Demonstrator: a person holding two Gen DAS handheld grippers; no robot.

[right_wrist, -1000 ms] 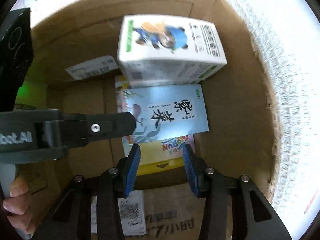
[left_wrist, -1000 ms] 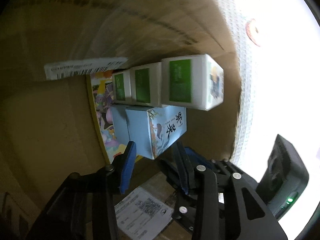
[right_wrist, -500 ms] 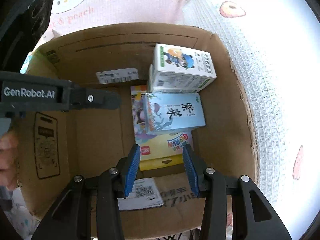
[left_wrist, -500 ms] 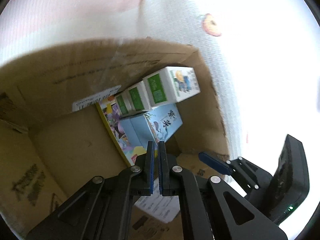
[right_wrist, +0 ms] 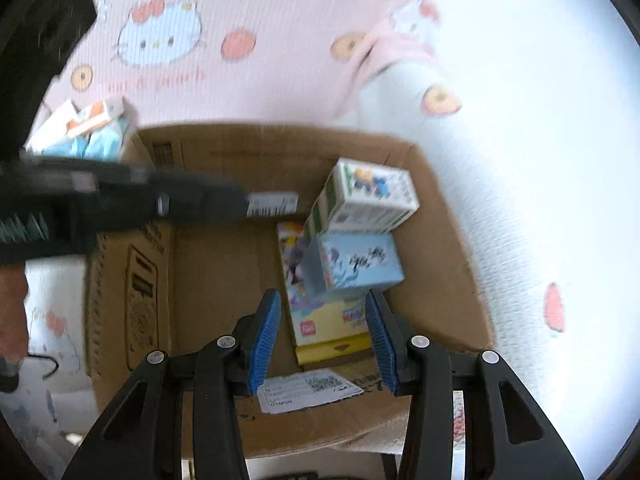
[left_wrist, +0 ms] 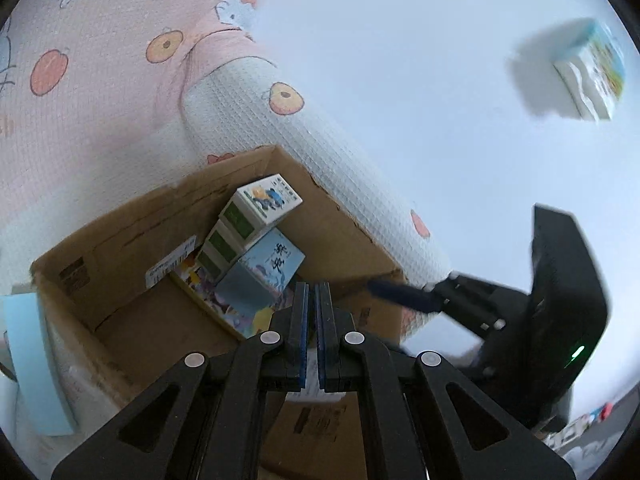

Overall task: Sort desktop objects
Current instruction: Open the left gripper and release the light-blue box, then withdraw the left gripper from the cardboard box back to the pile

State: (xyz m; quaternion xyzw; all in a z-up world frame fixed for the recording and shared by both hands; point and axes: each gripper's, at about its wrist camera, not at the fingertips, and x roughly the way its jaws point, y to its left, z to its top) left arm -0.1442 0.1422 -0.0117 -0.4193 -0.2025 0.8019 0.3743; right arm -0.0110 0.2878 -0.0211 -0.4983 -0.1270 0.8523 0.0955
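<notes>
An open cardboard box (left_wrist: 120,232) (right_wrist: 224,148) holds a light blue carton (left_wrist: 266,270) (right_wrist: 356,262), white-and-green cartons (left_wrist: 256,208) (right_wrist: 368,194) stacked behind it, and a flat colourful yellow-edged box (right_wrist: 320,320) underneath. My left gripper (left_wrist: 311,300) is shut and empty, raised above the box's near side. My right gripper (right_wrist: 322,316) is open and empty above the box's front edge; it also shows in the left wrist view (left_wrist: 404,296). Another white carton (left_wrist: 588,76) lies alone on the table at the far right.
The box stands at the edge of a table covered by a pink and white Hello Kitty cloth (left_wrist: 120,80) (right_wrist: 240,40). A light blue object (left_wrist: 28,360) stands left of the box. Orange-and-white packets (right_wrist: 88,124) lie behind the box's left corner.
Both grippers have risen out of the box and pulled back. The left gripper closed from open after leaving the light blue carton inside. The right gripper stayed open.
</notes>
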